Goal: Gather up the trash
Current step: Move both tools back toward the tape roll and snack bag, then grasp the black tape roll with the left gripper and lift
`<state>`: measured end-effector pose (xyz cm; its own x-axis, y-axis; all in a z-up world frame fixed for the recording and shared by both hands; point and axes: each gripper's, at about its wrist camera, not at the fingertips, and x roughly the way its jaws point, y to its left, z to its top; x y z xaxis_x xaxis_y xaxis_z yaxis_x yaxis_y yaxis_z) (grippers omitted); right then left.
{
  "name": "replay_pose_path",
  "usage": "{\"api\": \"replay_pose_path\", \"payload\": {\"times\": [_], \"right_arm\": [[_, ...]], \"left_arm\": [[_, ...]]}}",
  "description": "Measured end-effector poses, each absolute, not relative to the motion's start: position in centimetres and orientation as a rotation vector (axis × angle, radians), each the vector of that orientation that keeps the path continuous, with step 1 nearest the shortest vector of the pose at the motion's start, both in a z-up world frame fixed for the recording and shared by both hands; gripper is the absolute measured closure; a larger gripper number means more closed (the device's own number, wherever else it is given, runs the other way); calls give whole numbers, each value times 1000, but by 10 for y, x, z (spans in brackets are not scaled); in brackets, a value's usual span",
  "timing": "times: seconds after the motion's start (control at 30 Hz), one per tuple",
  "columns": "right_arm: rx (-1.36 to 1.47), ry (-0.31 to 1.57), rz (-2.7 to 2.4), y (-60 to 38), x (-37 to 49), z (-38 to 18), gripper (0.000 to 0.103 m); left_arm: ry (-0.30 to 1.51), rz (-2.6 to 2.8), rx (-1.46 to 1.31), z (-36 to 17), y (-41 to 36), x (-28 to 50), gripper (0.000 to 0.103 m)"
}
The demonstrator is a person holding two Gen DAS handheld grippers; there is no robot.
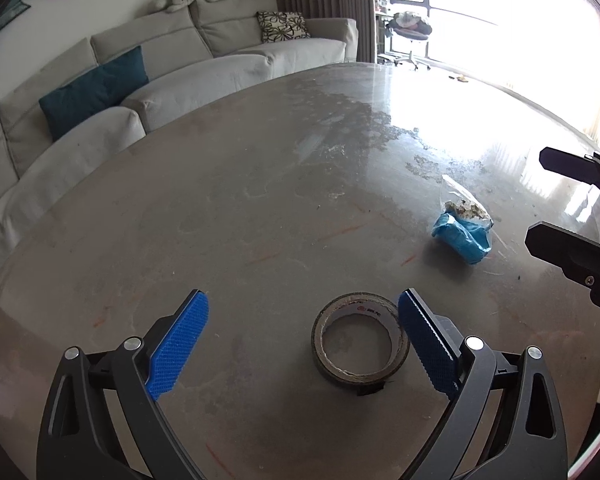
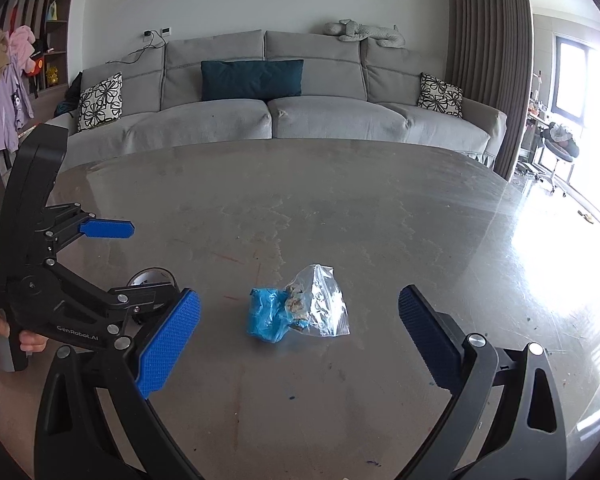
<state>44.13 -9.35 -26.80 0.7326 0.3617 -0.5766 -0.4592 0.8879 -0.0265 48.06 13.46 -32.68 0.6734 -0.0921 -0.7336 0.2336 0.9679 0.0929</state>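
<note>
Trash bag (image 2: 298,306) flat on table (image 2: 340,200), long axis sideways, blue end toward left tongs (image 1: 303,338); right tongs (image 2: 300,334), both wide open, empty.

Black-framed left gripper (image 1: 303,340) and right gripper (image 2: 300,336): 2 blue textured pads each, silver rivets, white "GenRobot.AI" lettering.

On the counter (image 2: 340,208), a roll of tape (image 1: 360,340) lies flat between the left tool's (image 1: 303,338) spread fingers, close beside the right-hand one. The trash bag (image 2: 300,308) lies ahead of the right tool (image 2: 300,336), centred between its fingers (apart from both). A sofa (image 2: 276,116) stands beyond the counter's far edge.
</note>
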Motion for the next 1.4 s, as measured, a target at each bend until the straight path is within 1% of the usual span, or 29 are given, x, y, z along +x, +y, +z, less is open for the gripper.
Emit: {"api": "replay_pose_path", "payload": {"times": [0.27, 0.37, 0.43, 0.53, 0.63, 0.8, 1.03, 1.17, 1.3, 1.33, 1.37, 1.4], "right_arm": [[-185, 595, 445, -93, 442, -268, 4], [-187, 592, 442, -92, 442, -267, 4], [-189, 590, 441, -92, 441, -265, 4], [-191, 588, 433, -95, 441, -264, 4], [-192, 590, 423, -99, 441, -264, 4], [-187, 590, 398, -113, 439, -263, 4], [-149, 550, 342, -149, 433, -247, 4], [-129, 538, 304, -171, 430, -244, 4], [-115, 534, 280, -188, 425, -245, 4], [-112, 533, 277, -191, 424, -245, 4], [-111, 532, 273, -194, 423, -245, 4], [-110, 532, 269, -197, 422, -246, 4]], "left_arm": [[852, -239, 123, -332, 139, 487, 6], [922, -266, 173, -343, 125, 488, 6], [906, -270, 199, -342, 120, 484, 7], [879, -270, 201, -338, 118, 480, 14], [881, -278, 212, -338, 112, 484, 14], [866, -381, 224, -331, 85, 473, 14], [821, -430, 271, -320, 38, 462, 14], [813, -442, 224, -313, 17, 463, 14], [849, -469, 228, -321, -5, 460, 14], [859, -462, 239, -324, -11, 461, 15], [877, -470, 239, -328, -15, 461, 18], [891, -480, 240, -331, -19, 461, 27]]}}
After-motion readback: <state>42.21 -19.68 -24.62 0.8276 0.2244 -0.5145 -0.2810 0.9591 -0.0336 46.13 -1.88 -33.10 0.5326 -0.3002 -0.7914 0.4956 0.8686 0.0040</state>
